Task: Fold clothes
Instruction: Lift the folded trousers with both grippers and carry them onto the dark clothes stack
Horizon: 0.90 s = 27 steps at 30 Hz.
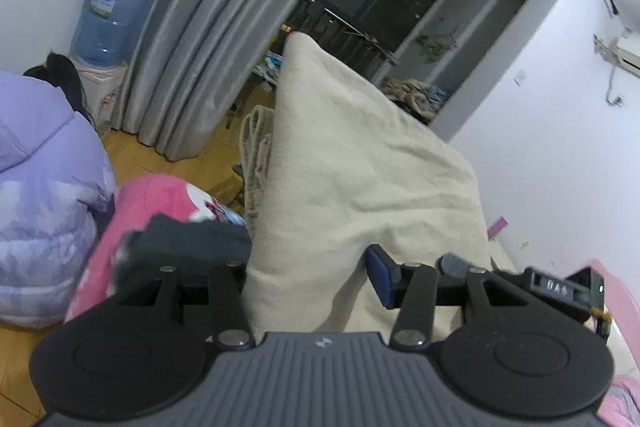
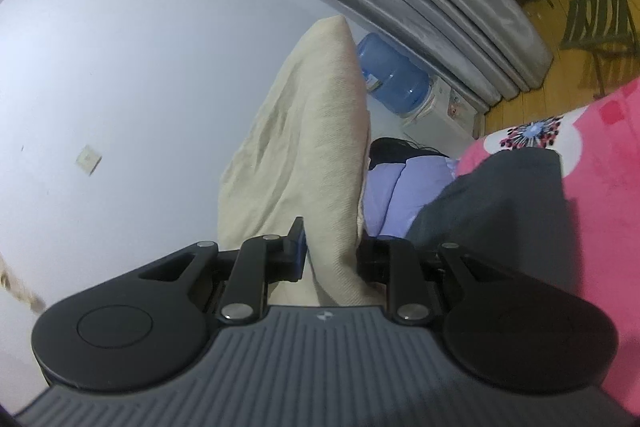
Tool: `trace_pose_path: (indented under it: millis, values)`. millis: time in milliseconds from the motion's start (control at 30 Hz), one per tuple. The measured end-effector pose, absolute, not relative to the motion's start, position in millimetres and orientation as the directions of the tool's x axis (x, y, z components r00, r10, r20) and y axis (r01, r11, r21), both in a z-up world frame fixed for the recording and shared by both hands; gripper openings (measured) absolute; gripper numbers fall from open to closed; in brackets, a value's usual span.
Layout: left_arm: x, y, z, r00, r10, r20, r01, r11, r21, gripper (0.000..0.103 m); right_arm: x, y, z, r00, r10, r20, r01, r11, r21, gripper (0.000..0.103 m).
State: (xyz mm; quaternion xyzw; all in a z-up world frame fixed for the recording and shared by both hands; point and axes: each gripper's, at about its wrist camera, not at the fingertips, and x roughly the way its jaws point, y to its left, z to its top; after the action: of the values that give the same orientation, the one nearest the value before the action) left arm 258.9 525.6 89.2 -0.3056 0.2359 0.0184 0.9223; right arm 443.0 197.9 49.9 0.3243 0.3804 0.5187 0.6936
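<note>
Cream woven cloth runs forward and upward from both jaws; left gripper and right gripper each clamped on it.

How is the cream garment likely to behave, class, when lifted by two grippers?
Probably floppy: the cream garment creases and drapes between the left gripper and right gripper. Its knit texture suggests decent grip. Likely light, since small jaws hold it up.

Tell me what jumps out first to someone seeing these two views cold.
A cream garment fills the centre of both views, lifted into the air, pinched in the left gripper and the right gripper. Below it lies a bright pink blanket with a dark grey garment on it.
</note>
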Motion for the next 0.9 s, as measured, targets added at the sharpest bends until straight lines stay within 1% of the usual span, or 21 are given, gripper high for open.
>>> trace_pose_path:
  millis: [100,167,200,233,267,300,333,367,400,433,500,567,633,667,767,900]
  values:
    - [273.4,544.5,64.1,0.876,-0.083,-0.475,-0.219,0.809,-0.545,0.056,451.7,216.3,24.8,0.178,0.956,-0.231,-0.440,0.288,0.851,0.022]
    - [279.8,552.8,31.5,0.856,-0.030,-0.516,-0.277,0.817,-0.506,0.071,456.8,227.5,2.8,0.198,0.943,-0.269,-0.433,0.330,0.839,0.024]
    - [281.9,556.9,11.8,0.841,0.008,-0.541,-0.313,0.823,-0.474,0.072,459.0,230.9,-13.6,0.222,0.926,-0.305,-0.440,0.374,0.816,0.026]
    - [283.9,561.3,-8.4,0.822,0.043,-0.568,-0.353,0.821,-0.449,0.072,461.2,234.4,-30.0,0.246,0.908,-0.341,-0.445,0.418,0.792,0.029]
    - [285.0,567.2,-30.5,0.793,0.057,-0.607,-0.406,0.792,-0.456,0.071,463.9,237.3,-48.2,0.266,0.883,-0.387,-0.439,0.468,0.767,0.036]
    - [283.5,574.3,-51.1,0.772,0.071,-0.632,-0.459,0.749,-0.477,0.068,468.1,238.7,-71.0,0.273,0.845,-0.460,-0.406,0.535,0.741,0.039]
    - [278.7,580.5,-67.4,0.757,0.094,-0.646,-0.514,0.696,-0.501,0.067,471.4,238.8,-90.3,0.276,0.813,-0.513,-0.381,0.583,0.718,0.039]
    - [274.1,582.6,-68.8,0.770,0.092,-0.631,-0.506,0.690,-0.517,0.070,471.7,233.5,-98.2,0.279,0.815,-0.508,-0.378,0.580,0.722,0.040]
    - [269.6,584.6,-70.2,0.782,0.090,-0.616,-0.498,0.684,-0.532,0.070,470.6,223.9,-99.6,0.295,0.831,-0.472,-0.378,0.555,0.741,0.044]
    - [265.0,586.7,-71.6,0.794,0.089,-0.601,-0.490,0.678,-0.548,0.070,470.0,214.9,-99.3,0.311,0.841,-0.443,-0.378,0.537,0.754,0.046]
    - [256.0,589.7,-72.7,0.818,0.088,-0.569,-0.472,0.669,-0.574,0.070,471.7,201.2,-89.9,0.347,0.840,-0.417,-0.379,0.532,0.757,0.052]
    - [250.5,585.6,-55.1,0.840,0.099,-0.533,-0.439,0.701,-0.562,0.071,475.8,190.4,-76.8,0.382,0.843,-0.379,-0.384,0.518,0.764,0.052]
    - [243.3,575.2,-35.2,0.861,0.081,-0.501,-0.379,0.759,-0.529,0.078,477.3,178.4,-63.0,0.405,0.848,-0.341,-0.390,0.498,0.774,0.053]
    - [239.0,567.7,-26.5,0.869,0.064,-0.491,-0.346,0.788,-0.509,0.079,474.5,173.9,-57.9,0.391,0.857,-0.337,-0.399,0.487,0.777,0.053]
    - [236.8,551.4,-25.0,0.856,0.051,-0.515,-0.324,0.829,-0.455,0.079,469.5,175.2,-59.6,0.335,0.869,-0.366,-0.407,0.483,0.775,0.053]
    - [254.9,529.1,-39.9,0.793,0.118,-0.597,-0.370,0.873,-0.319,0.079,459.4,204.1,-68.6,0.299,0.826,-0.479,-0.448,0.564,0.694,0.053]
